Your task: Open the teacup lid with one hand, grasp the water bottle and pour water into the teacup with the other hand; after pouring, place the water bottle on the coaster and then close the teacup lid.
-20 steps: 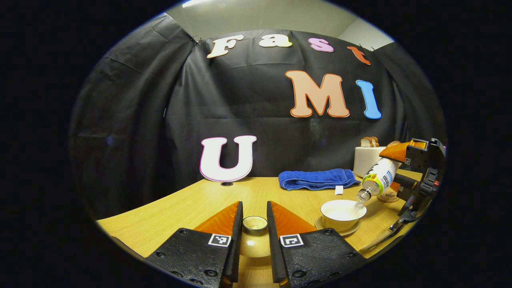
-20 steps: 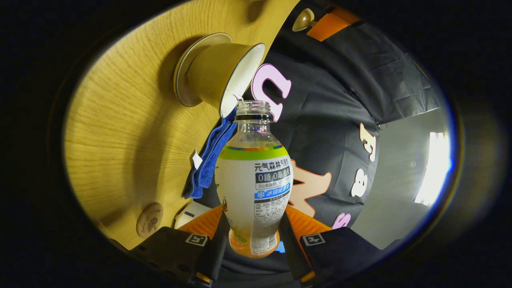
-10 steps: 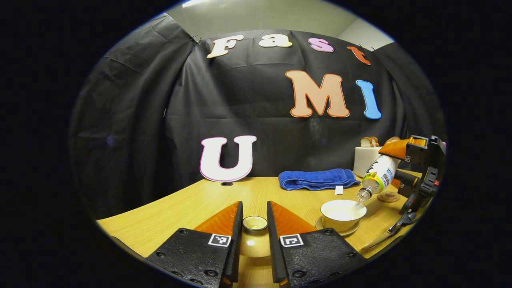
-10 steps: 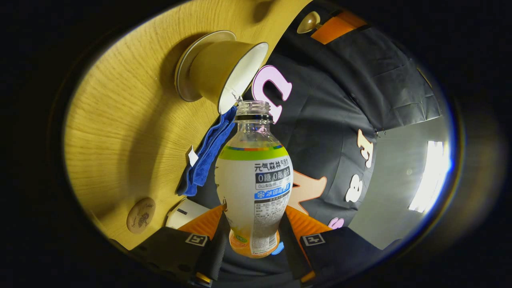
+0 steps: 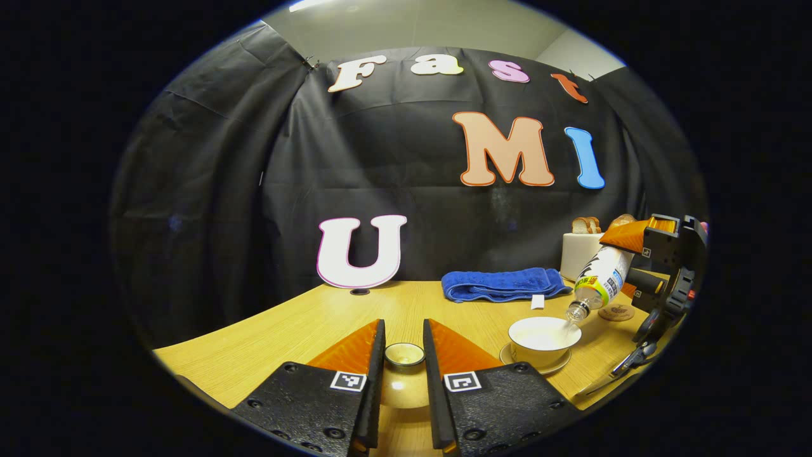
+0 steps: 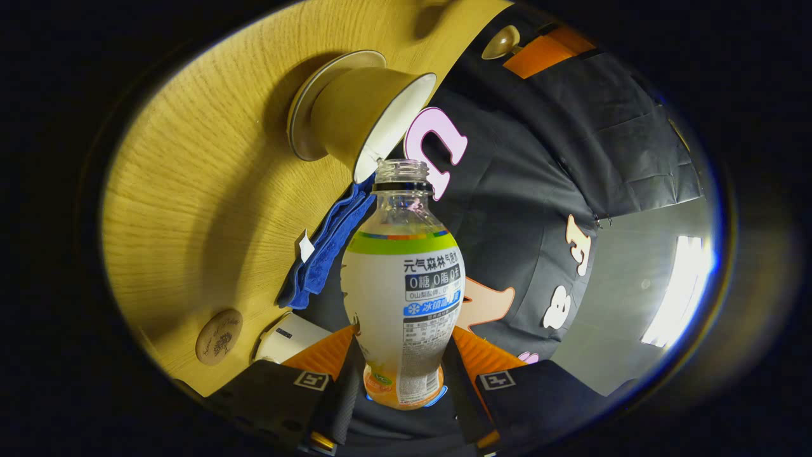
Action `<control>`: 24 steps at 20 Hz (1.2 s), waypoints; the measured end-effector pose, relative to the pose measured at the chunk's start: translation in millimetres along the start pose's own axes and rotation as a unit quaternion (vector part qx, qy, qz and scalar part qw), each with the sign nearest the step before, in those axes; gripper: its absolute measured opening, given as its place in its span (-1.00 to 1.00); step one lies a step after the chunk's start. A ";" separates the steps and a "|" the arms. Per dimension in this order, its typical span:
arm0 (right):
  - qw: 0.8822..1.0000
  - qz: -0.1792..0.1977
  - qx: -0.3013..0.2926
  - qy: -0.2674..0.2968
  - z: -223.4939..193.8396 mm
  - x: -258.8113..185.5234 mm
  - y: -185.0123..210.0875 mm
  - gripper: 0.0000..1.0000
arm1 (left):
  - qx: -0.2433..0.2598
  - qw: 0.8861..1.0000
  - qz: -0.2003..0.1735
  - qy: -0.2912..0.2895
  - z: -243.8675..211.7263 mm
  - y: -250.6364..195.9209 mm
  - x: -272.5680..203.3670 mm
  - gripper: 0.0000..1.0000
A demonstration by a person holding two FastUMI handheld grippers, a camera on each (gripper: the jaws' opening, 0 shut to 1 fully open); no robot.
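Over the teacup [image 5: 543, 334], the right hand-held gripper [image 6: 401, 381] clamps the water bottle [image 6: 402, 295], now lifted slightly, stream thinning. Pour nearly done; coaster [image 5: 616, 312] next. Left hand-held gripper [image 5: 404, 362] holds the lid [image 5: 405, 381].

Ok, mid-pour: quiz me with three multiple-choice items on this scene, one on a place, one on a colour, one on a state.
1. Where does the round wooden coaster lie?
A. on the yellow wooden table, beyond the cup
B. under the cup
C. on the towel

2. What colour is the folded towel?
A. red
B. blue
C. white

3. How is the clear labelled water bottle held?
A. upright
B. lying on the table
C. tilted, mouth over the white-lined teacup

Answers: 1 A, it sits bare behind the cup; 2 B, blue cloth; 3 C, the right claw tips it while the left claw holds the round ceramic lid.
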State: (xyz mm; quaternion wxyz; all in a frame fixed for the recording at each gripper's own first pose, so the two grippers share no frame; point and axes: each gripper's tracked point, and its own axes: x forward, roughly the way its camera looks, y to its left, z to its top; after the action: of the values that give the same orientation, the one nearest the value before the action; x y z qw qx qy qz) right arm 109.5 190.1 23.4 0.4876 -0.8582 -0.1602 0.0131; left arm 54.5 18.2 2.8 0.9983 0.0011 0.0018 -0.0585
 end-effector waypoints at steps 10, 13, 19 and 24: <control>1.000 -0.014 -0.024 -0.010 3.2 -2.7 -5.9 0.42 | 0.000 1.000 0.000 0.000 -0.1 0.1 -0.1 -0.40; 0.999 -0.020 -0.029 -0.012 3.2 -2.7 -8.4 0.42 | 0.000 1.000 0.000 0.000 -0.3 0.5 0.2 -0.40; 0.999 -0.023 -0.028 -0.013 1.8 -2.5 -9.4 0.40 | 0.000 1.000 0.000 0.000 -0.2 0.6 -0.1 -0.40; 0.999 0.003 0.038 0.003 -4.1 -3.1 6.9 0.44 | 0.000 1.000 0.000 0.000 0.8 0.3 -0.4 -0.41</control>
State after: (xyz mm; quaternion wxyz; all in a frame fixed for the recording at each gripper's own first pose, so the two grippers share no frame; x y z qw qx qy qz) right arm 109.1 182.5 19.3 0.5199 -0.8397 -0.1557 0.0180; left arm 54.2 18.6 3.6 0.9983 0.0011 0.0016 -0.0586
